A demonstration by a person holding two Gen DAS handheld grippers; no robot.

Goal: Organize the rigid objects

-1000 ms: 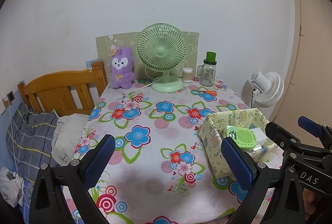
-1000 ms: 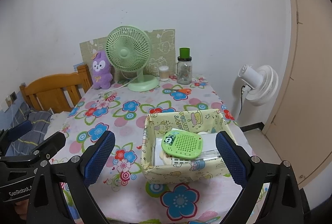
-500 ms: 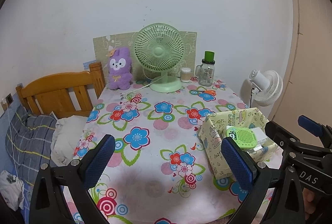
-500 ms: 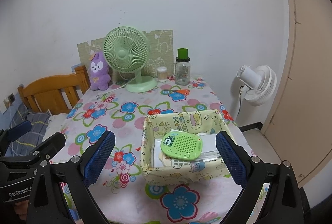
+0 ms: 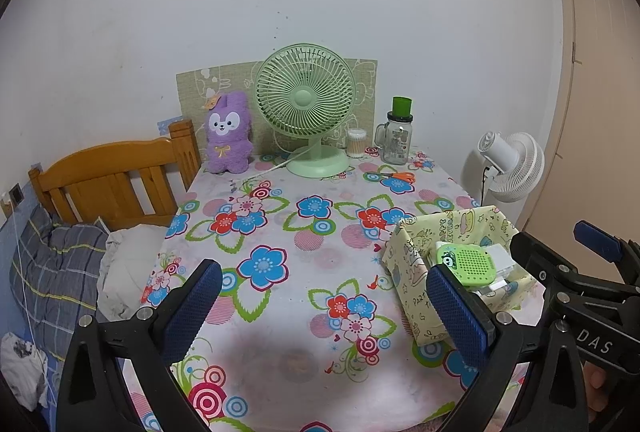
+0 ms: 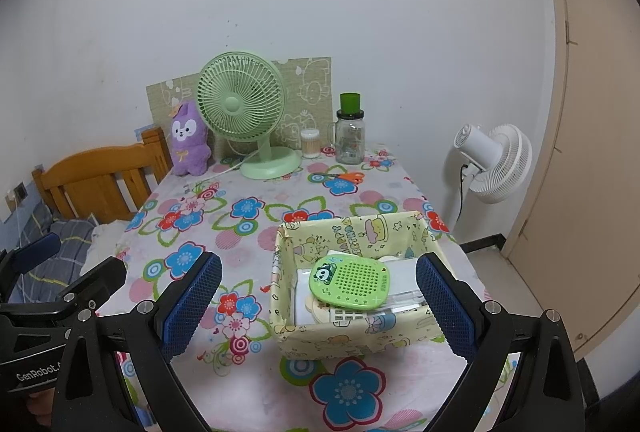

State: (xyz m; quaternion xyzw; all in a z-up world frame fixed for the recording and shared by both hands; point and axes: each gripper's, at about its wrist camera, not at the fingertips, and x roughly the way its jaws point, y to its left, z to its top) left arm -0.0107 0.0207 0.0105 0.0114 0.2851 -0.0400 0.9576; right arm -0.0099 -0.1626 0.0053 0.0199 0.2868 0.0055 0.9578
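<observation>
The table (image 6: 280, 384) under its flowered cloth fills both views, with the green desk fan (image 6: 244, 111) at 12 o'clock along the far wall, a purple plush toy (image 6: 188, 139) just left of it and a lidded glass jar (image 6: 350, 135) to its right. A yellow fabric box (image 6: 356, 332) sits at the table's 4 o'clock edge, and a green panda gadget (image 6: 348, 282) lies on top of the pale items inside it. The left gripper (image 5: 324, 308) and right gripper (image 6: 318, 306) both hover above the near edge, tongs spread wide and holding nothing.
</observation>
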